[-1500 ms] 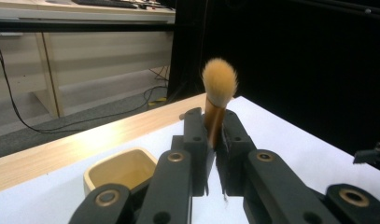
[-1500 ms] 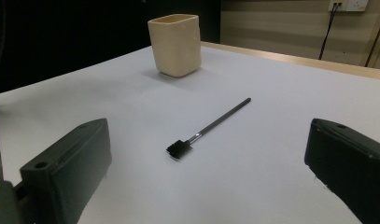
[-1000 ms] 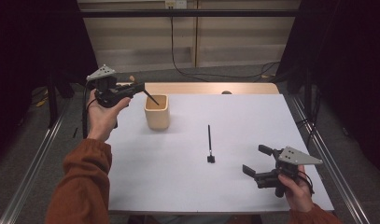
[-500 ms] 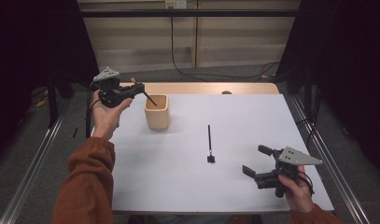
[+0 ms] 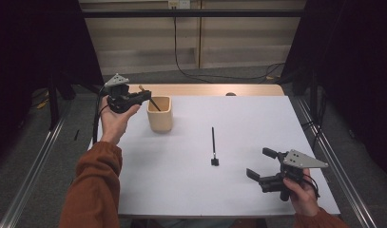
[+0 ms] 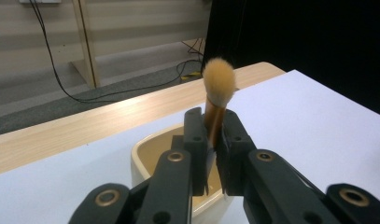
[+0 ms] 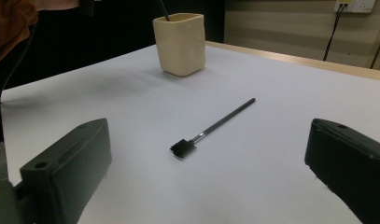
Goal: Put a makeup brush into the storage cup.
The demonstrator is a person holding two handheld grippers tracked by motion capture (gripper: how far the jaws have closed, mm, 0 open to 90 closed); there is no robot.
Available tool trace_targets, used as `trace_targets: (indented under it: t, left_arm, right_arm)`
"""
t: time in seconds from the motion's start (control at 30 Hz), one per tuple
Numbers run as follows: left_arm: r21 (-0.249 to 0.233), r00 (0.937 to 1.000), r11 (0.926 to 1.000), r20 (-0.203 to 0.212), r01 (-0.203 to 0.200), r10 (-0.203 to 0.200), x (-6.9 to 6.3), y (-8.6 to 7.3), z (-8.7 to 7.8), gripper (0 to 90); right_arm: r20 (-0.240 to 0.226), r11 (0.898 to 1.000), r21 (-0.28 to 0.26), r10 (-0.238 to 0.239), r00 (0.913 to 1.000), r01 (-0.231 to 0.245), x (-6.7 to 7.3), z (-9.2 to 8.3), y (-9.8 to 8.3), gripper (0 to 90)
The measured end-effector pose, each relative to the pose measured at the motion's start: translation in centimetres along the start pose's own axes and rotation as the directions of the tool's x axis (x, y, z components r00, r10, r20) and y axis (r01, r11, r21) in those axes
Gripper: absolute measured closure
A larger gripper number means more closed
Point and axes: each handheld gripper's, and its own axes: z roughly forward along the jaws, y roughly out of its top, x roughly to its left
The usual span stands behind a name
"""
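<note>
Your left gripper (image 5: 142,96) is squeezed tight on a makeup brush (image 6: 217,99). You hold it by the handle, fluffy tip up, so the thin end can slide into the cream cup (image 5: 159,114). The cup stands near the far left corner of the white table (image 5: 257,118). Your right gripper (image 5: 261,164) waits wide apart near the right front corner, facing the small black brush (image 5: 213,146) lying mid-table.

High view: set above table's (image 5: 181,190) near edge, faced forward and down, whole top covered. Left gripper view: carried close above cup (image 6: 145,156), faced toward far edge. Right gripper view: held low, faced across table. Cup (image 7: 179,43) shared by all three.
</note>
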Motion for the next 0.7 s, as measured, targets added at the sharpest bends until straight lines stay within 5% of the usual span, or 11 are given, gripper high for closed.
trace_targets:
  t: [0.3,0.63,0.7]
  left_arm:
    - [0.005,0.9998,0.9998,0.005,0.017,-0.017,0.0,-1.1,0.9,83.7]
    - [0.012,0.9993,0.9994,-0.016,-0.034,0.034,-0.4,-1.7,1.6,83.4]
    - [0.008,0.9998,0.9998,0.0,-0.019,0.019,-0.3,-1.9,1.8,83.4]
  right_arm:
    - [0.0,1.0,-0.002,-0.001,1.0,0.001,0.0,0.0,0.0,0.0]
    - [-0.004,1.0,0.001,-0.005,1.0,0.005,0.0,0.0,0.0,0.0]
    - [-0.004,1.0,0.001,-0.004,1.0,0.004,0.1,0.0,0.0,0.0]
